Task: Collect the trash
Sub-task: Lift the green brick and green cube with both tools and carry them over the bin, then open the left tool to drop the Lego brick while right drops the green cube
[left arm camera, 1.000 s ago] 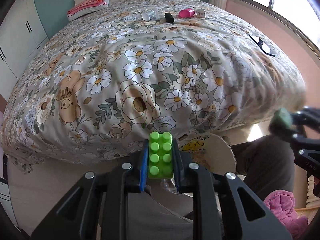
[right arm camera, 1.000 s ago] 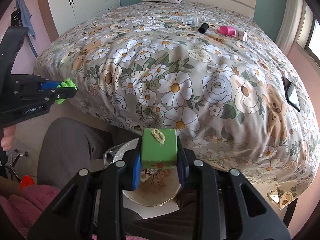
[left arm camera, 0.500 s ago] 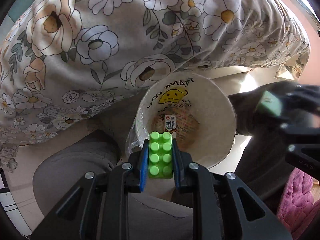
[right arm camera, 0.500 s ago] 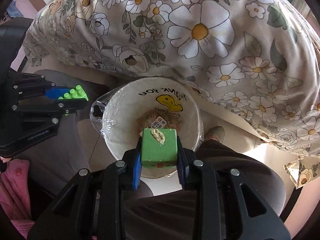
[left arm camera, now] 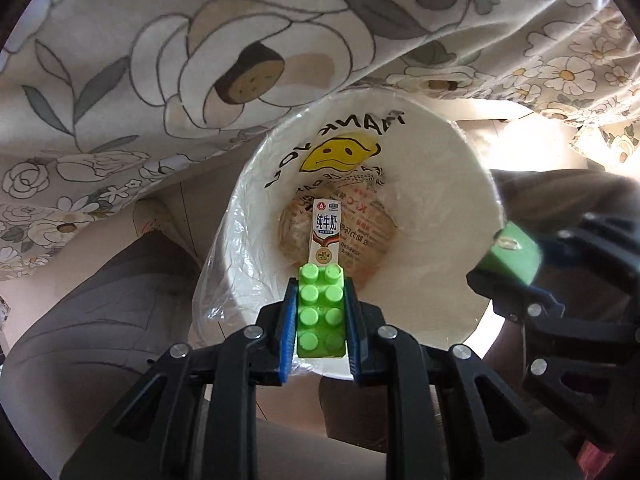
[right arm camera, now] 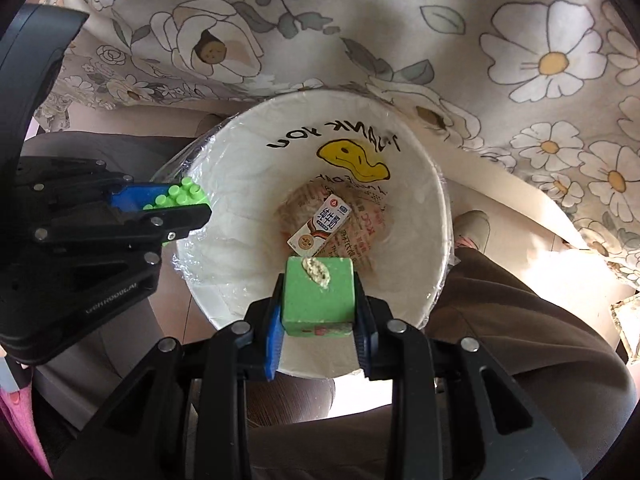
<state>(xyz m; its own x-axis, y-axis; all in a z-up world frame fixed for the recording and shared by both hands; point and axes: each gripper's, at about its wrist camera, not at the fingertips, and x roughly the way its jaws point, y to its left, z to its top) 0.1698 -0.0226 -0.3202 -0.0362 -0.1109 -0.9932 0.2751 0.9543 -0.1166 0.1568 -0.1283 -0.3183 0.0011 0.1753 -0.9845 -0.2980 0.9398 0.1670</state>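
My left gripper [left arm camera: 319, 280] is shut on a bright green studded toy brick [left arm camera: 320, 316], held over the near rim of a white trash bin [left arm camera: 476, 168] lined with a smiley-face bag. My right gripper [right arm camera: 319, 276] is shut on a green cube [right arm camera: 318, 300] with a pale smear on top, also over the bin's [right arm camera: 436, 184] near rim. A small milk carton [left arm camera: 325, 232] lies on a wrapper at the bin's bottom; it also shows in the right wrist view [right arm camera: 320, 226]. The left gripper with the brick [right arm camera: 180, 196] shows at the bin's left edge.
The floral bedspread [left arm camera: 200, 40] hangs just behind the bin and overhangs its far rim [right arm camera: 400, 40]. The person's grey-trousered legs [left arm camera: 100, 312] flank the bin on both sides [right arm camera: 520, 320]. Pale floor lies below the bin.
Both grippers have tilted further down and moved closer over the bin, each still holding its green piece. The bed top has gone out of view.
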